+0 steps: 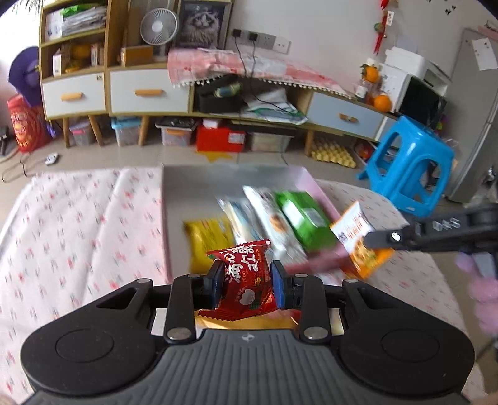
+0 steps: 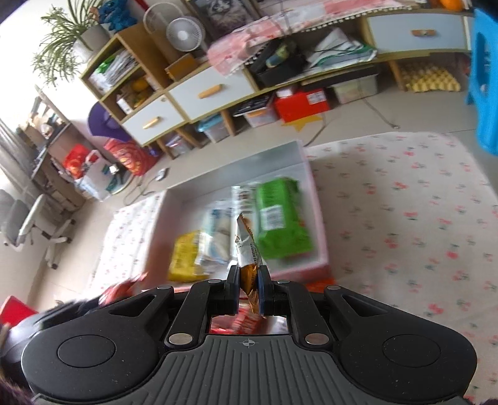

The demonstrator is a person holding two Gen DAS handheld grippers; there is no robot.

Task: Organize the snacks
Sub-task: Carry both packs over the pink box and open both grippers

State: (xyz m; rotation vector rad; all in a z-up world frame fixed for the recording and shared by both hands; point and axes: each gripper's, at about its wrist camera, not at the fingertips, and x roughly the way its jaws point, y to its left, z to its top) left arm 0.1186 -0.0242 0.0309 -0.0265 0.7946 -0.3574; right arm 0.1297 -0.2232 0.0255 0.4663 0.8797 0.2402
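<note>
Plant (image 2: 62, 40) rt view only, stool (image 1: 407, 162) left

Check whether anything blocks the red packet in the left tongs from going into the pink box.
Nothing visible does. The red packet hangs just short of the open pink box; bare floor shows left of the yellow packet there.

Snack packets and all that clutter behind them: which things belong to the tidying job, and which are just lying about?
Part of the job:
- red packet in the left hand-held gripper
- orange packet in the right hand-held gripper
- pink box
- green packet, yellow packet inside it

Just lying about:
- blue stool
- fan
- oranges
</note>
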